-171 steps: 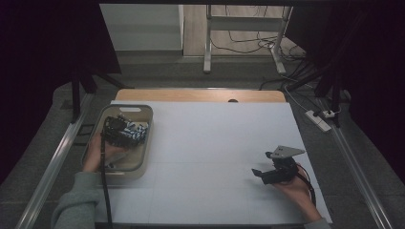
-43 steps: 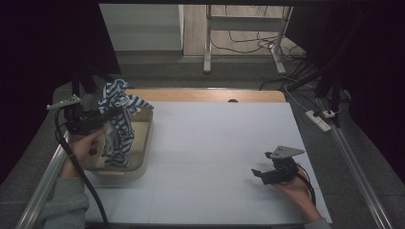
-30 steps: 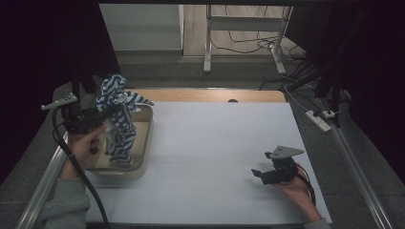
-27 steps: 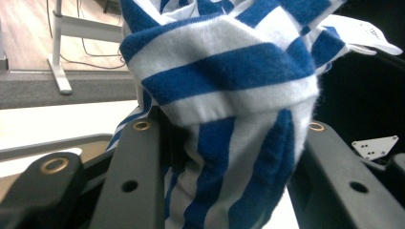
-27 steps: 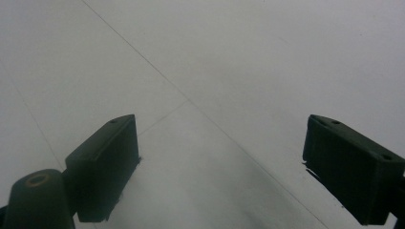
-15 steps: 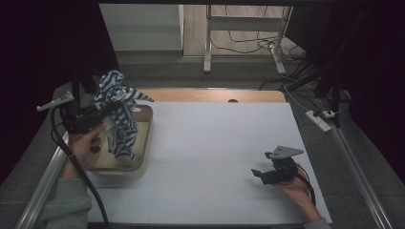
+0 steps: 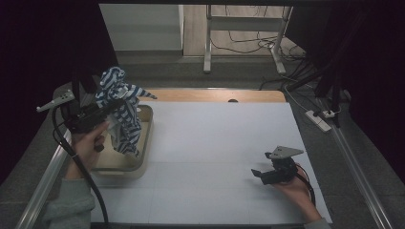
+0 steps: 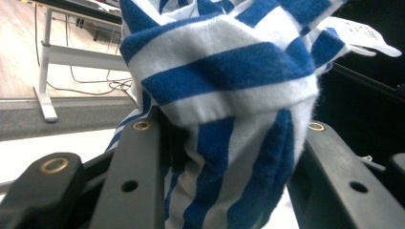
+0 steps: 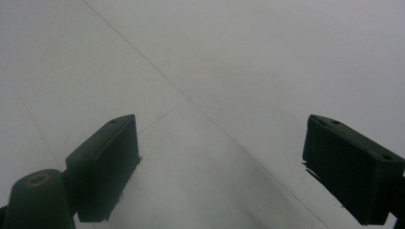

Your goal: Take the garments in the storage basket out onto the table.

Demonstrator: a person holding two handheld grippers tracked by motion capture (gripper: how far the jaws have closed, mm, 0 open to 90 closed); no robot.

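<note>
the left gripper (image 7: 111,106) clamps a striped cloth (image 7: 122,114), which hangs from its jaws above the tray (image 7: 145,143) at the table's (image 7: 215,143) left. the right gripper (image 7: 260,174) rests wide open, well apart.

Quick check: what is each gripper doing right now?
Left gripper: shut on the striped cloth, lifted above the tray.
Right gripper: open, holding nothing.
</note>
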